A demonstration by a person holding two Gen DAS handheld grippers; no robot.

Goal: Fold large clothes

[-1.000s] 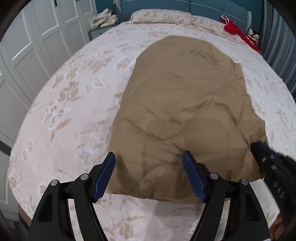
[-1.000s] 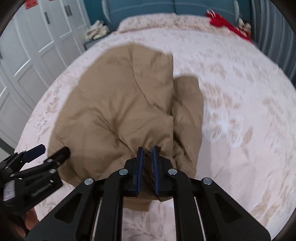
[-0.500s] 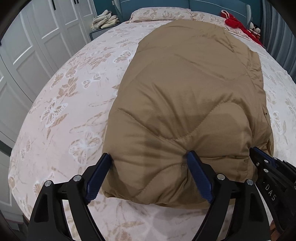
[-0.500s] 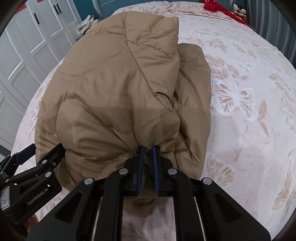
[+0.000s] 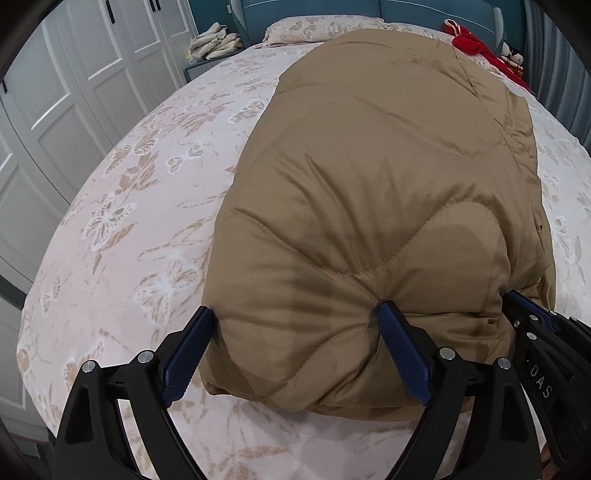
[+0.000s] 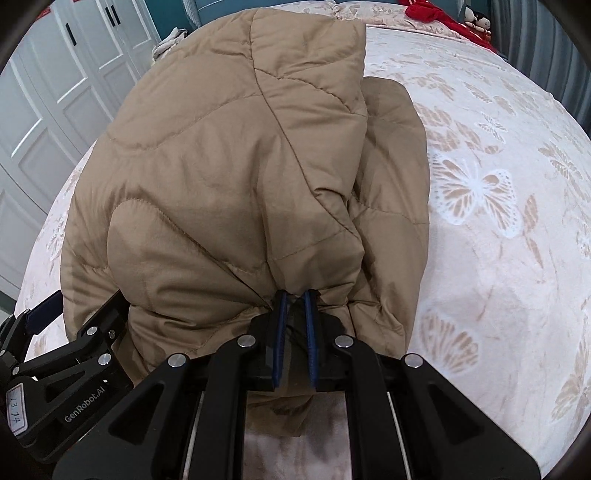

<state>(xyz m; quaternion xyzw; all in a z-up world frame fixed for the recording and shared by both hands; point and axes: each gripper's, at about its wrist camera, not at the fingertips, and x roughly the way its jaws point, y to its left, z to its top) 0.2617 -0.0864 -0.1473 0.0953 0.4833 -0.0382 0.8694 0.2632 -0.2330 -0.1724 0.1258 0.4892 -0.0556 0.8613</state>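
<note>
A tan quilted jacket [image 5: 369,184] lies folded on the bed, its thick near edge toward me. My left gripper [image 5: 295,312] straddles that edge at the jacket's left corner. Its jaws are opening, the puffy fold sits between the blue pads [image 5: 402,350], and the right pad still dents the fabric. My right gripper [image 6: 295,295] is shut on a bunched pinch of the jacket [image 6: 229,166] at its near right edge. Each gripper shows at the side of the other's view: the right gripper [image 5: 535,332] and the left gripper [image 6: 74,325].
The bed [image 5: 129,221] has a pale cover with a butterfly pattern. White wardrobe doors [image 5: 55,110] stand at the left. A pillow [image 5: 314,27] and red items [image 5: 476,44] lie at the headboard. Folded cloth [image 5: 214,46] sits on a bedside stand.
Both grippers have come down toward the bed with the jacket's near edge, so the jacket fills more of each view. The left jaws have spread wider; the right stays pinched on fabric.
</note>
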